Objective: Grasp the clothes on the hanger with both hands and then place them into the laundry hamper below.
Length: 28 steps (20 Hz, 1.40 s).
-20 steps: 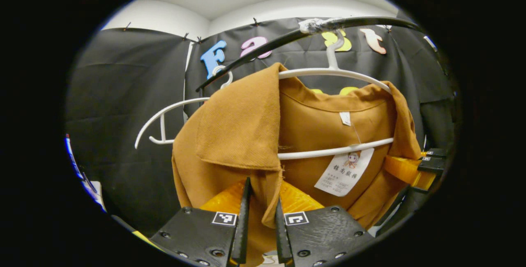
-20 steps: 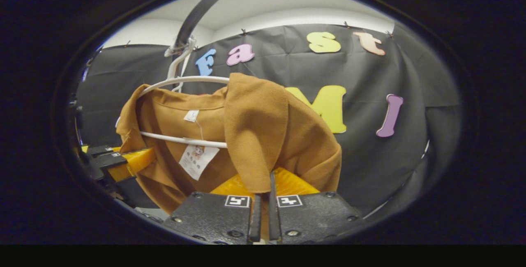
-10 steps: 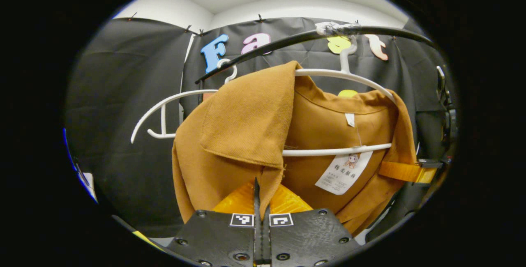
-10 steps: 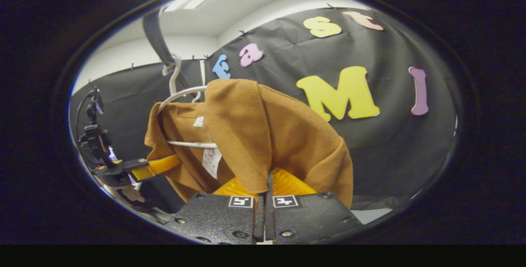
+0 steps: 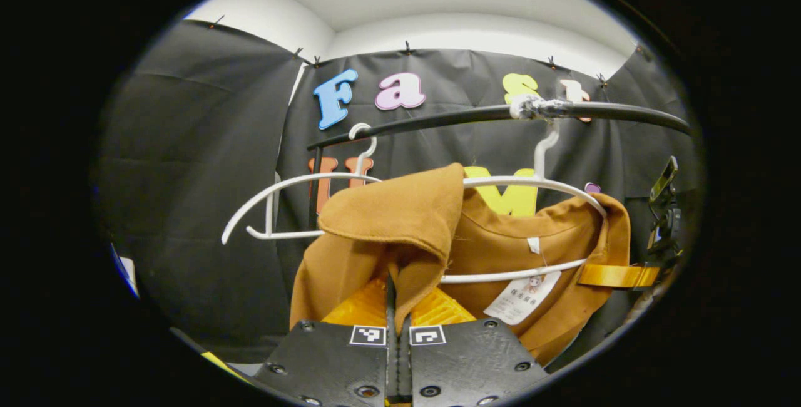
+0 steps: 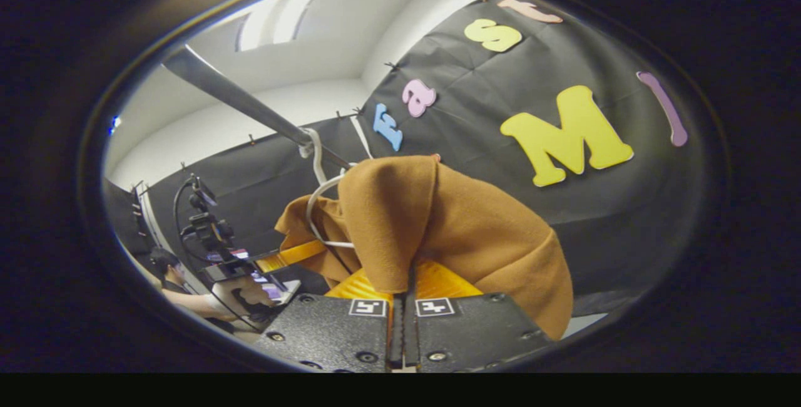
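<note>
Pulling the Shirt Off Its Hanger

Both grippers have the brown shirt (image 5: 400,219) pinched at its front edges. In the left gripper view, the left gripper (image 5: 397,307) sits at 6 o'clock with its fingers pressed together on a fold of the collar side. In the right gripper view, the right gripper (image 6: 403,297), also at 6 o'clock, nips the opposite front panel the same way.

The shirt hangs on the white hanger (image 5: 538,185), its far shoulder draped over the hanger's arm toward 3 o'clock, while the hook rides the black rail (image 5: 475,116) at 1 o'clock. A second, bare hanger (image 5: 275,200) hangs at 9 o'clock.

Judging by this, the grasp is made and the stripping-off step is in hand. Next, both grippers likely need to draw outward and down together so the shoulders slide free without dragging the hanger off the rail, then lower the shirt to the hamper.
</note>
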Available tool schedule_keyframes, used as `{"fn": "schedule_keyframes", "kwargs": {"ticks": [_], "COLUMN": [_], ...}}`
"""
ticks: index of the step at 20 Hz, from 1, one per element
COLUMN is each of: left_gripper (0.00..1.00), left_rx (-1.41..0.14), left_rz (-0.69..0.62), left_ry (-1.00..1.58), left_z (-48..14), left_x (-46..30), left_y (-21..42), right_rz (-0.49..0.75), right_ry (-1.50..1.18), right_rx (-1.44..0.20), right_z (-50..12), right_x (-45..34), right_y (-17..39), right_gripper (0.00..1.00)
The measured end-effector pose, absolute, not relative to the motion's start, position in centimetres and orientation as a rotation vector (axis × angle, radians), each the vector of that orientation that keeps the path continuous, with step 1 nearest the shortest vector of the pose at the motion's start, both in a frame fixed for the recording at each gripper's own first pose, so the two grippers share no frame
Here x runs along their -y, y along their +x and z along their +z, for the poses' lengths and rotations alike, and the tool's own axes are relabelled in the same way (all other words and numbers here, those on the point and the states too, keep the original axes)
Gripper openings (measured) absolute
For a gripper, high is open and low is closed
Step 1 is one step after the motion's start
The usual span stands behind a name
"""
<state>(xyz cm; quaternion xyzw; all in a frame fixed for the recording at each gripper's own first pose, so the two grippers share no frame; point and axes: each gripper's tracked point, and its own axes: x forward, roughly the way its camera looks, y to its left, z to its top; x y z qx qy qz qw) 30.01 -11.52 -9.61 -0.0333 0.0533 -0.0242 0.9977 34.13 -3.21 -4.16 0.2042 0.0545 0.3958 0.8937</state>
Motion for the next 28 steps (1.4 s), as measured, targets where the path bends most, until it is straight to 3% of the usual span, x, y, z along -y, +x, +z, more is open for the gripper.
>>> {"fn": "schedule_keyframes", "kwargs": {"ticks": [7,11,18,19,28], "left_gripper": [0.03,0.0,0.0,0.04,0.0], "left_rx": [-0.078,-0.081,-0.084,-0.077,-0.069], "left_rz": [-0.028,-0.008,0.0,0.0,-0.008], "left_ry": [-0.045,-0.05,-0.053,-0.043,-0.04], "left_z": [-7.7,-7.4,-6.3,-5.9,-4.6], "left_x": [8.9,7.3,5.5,5.3,4.7], "left_y": [29.9,30.3,31.1,31.4,33.6], "right_rz": [0.905,0.77,0.672,0.667,0.76], "right_ry": [0.588,0.647,0.742,0.739,0.753], "right_rx": [-0.018,0.018,0.092,0.102,0.173], "right_z": [-0.2,-0.1,0.9,1.2,4.5], "right_x": [5.0,7.3,10.6,10.5,10.8], "right_y": [33.2,35.6,37.3,37.2,37.0], "right_gripper": [0.04,0.04,0.03,0.04,0.04]}}
